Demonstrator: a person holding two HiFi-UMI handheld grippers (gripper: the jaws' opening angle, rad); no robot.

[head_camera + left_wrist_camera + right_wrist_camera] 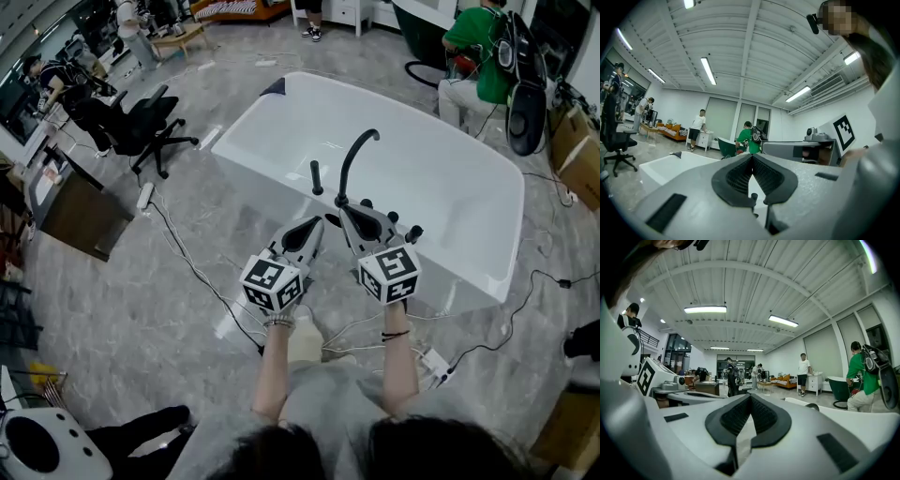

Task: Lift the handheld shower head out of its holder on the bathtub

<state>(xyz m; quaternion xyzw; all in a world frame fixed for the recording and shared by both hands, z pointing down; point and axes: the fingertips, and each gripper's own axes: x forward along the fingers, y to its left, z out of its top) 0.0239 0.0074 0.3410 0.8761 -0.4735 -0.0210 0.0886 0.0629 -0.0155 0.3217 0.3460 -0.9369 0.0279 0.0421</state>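
With your left gripper point(312, 228) and right gripper point(349, 216) both closed and empty, the shower head point(317, 178) stands upright on the near rim of the bathtub point(450, 187), just beyond the left gripper's tips and left of the curved spout point(356, 155).

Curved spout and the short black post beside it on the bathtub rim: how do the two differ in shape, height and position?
The curved spout stands tall and arches over at the top; the short post is straight and much lower. The curved spout's base sits just ahead of the right gripper, while the short post stands farther left in the head view. Both are black and rise from the near rim of the bathtub.
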